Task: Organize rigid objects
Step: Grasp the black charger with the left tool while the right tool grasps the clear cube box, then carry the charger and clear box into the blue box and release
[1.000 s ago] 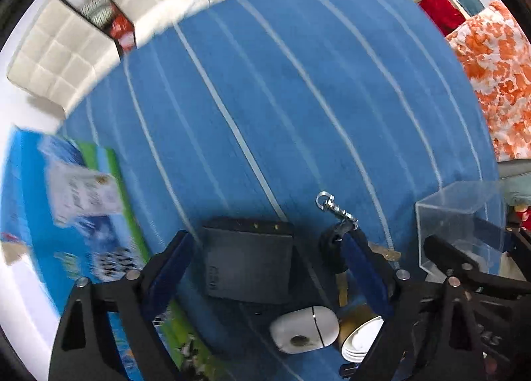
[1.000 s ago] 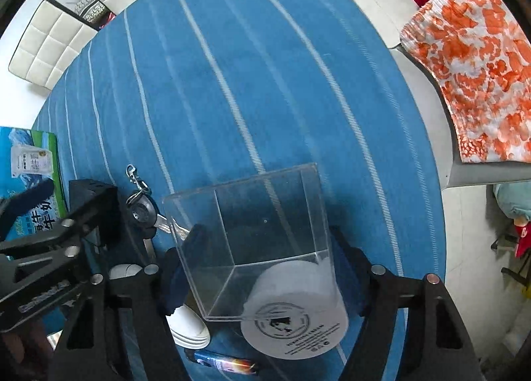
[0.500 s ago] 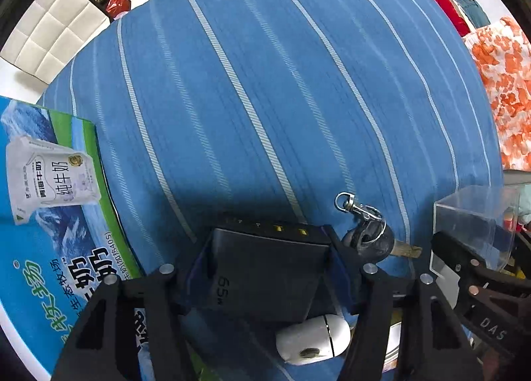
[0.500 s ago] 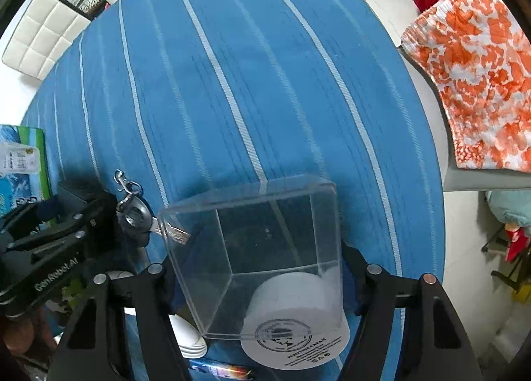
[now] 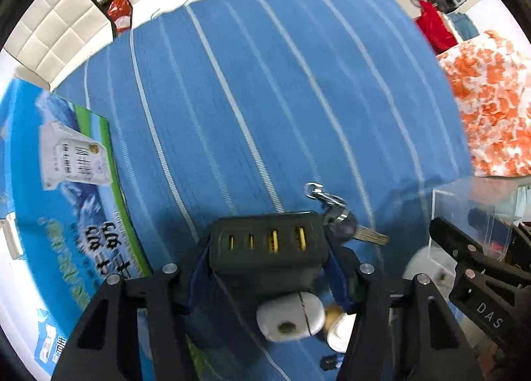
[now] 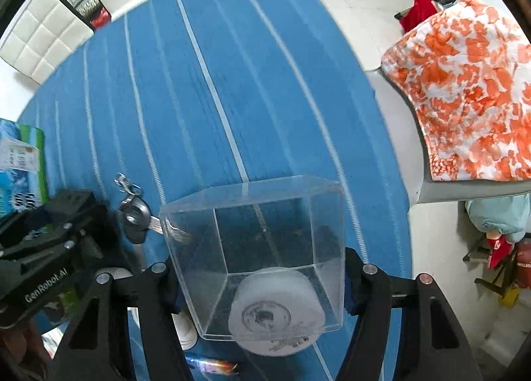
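Note:
My left gripper (image 5: 267, 268) is shut on a black multi-port charger (image 5: 268, 241) and holds it tilted up above the blue striped tablecloth (image 5: 282, 99). My right gripper (image 6: 262, 278) is shut on a clear plastic box (image 6: 265, 248), held over a white round case (image 6: 275, 311). A key with a metal clip (image 5: 335, 211) lies just right of the charger; it also shows in the right wrist view (image 6: 136, 215). A white earbud case (image 5: 292, 316) lies below the charger.
A blue and green milk carton box (image 5: 66, 215) lies at the left. White padded chairs (image 5: 83, 16) stand at the far edge. An orange floral cloth (image 6: 464, 89) covers a chair at the right. A small white dish (image 5: 338, 334) and a lighter (image 6: 212, 364) lie near me.
My left gripper closed on the black charger and lifted it, tilting its port side into view. My right gripper keeps holding the clear box, raised slightly.

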A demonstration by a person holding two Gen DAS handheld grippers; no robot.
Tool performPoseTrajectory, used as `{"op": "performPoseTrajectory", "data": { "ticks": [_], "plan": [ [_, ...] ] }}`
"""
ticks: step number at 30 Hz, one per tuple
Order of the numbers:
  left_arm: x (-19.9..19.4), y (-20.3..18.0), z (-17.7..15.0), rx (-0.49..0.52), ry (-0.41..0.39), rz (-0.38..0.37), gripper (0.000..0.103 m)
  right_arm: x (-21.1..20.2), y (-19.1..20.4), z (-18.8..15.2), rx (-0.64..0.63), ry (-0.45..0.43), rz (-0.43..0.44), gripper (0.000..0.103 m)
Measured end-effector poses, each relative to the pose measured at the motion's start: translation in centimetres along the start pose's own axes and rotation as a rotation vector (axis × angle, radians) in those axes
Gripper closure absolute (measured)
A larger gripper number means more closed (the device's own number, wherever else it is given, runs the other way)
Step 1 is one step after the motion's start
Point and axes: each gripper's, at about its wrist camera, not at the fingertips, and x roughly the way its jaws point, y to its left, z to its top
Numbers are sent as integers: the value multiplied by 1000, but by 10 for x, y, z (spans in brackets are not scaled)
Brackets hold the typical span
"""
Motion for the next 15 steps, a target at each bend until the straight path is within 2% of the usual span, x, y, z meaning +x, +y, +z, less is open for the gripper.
{"op": "performPoseTrajectory", "data": {
  "ticks": [6,11,15],
  "plan": [
    [-37,-2,-19,12,-72,-51,47,-47,1,-14,-26,-74,-6,35],
    [-56,3,-23,14,-114,-49,47,-67,8,-21,-31,-95,-7,35],
    [-99,17,-26,17,-200,-57,47,-96,18,-32,-40,-136,-1,35]
  ]
}}
